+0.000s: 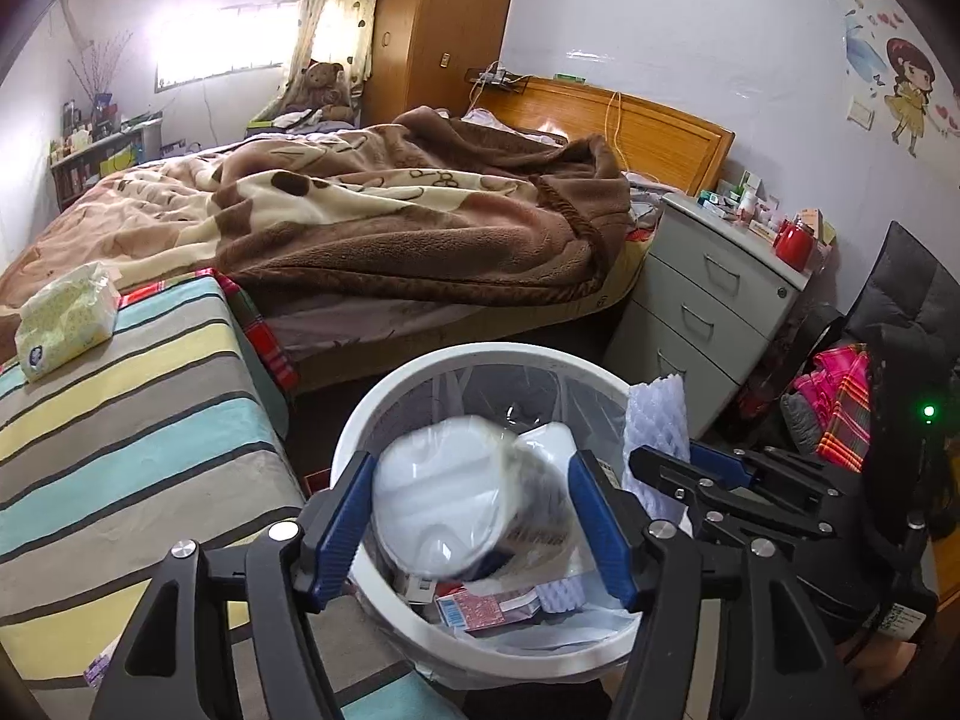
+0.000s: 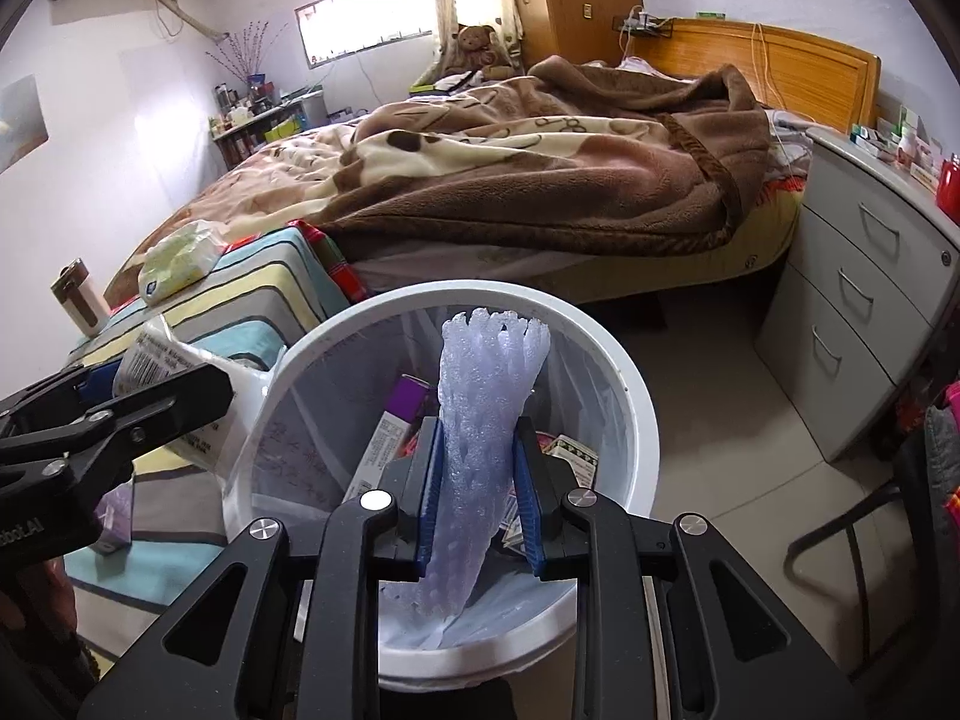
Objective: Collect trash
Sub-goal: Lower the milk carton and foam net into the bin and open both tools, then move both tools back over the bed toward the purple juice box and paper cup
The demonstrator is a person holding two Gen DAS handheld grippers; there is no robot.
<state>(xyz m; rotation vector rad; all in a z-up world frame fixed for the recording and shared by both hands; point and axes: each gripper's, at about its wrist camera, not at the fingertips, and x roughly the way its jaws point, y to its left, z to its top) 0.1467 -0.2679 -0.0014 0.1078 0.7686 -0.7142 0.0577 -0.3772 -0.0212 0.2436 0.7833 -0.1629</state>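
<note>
A white round bin (image 1: 360, 420) with a clear liner stands on the floor, holding boxes and wrappers. My left gripper (image 1: 471, 522) is over its rim. A blurred white plastic package (image 1: 456, 498) hangs between the blue pads (image 1: 342, 522) with a small gap on each side, so the jaws are open. My right gripper (image 2: 480, 480) is shut on a lavender foam net (image 2: 486, 396), which stands upright over the bin (image 2: 636, 420). The left wrist view shows the right gripper (image 1: 666, 468) and foam net (image 1: 657, 420) at the bin's right edge. The right wrist view shows the left gripper (image 2: 174, 384) at the left.
A striped bench (image 1: 150, 396) with a tissue pack (image 1: 66, 318) is left of the bin. Behind lies a bed under a brown blanket (image 1: 420, 228). A grey drawer cabinet (image 1: 702, 312) and a dark chair (image 2: 840, 528) stand to the right. A flask (image 2: 78, 300) sits at far left.
</note>
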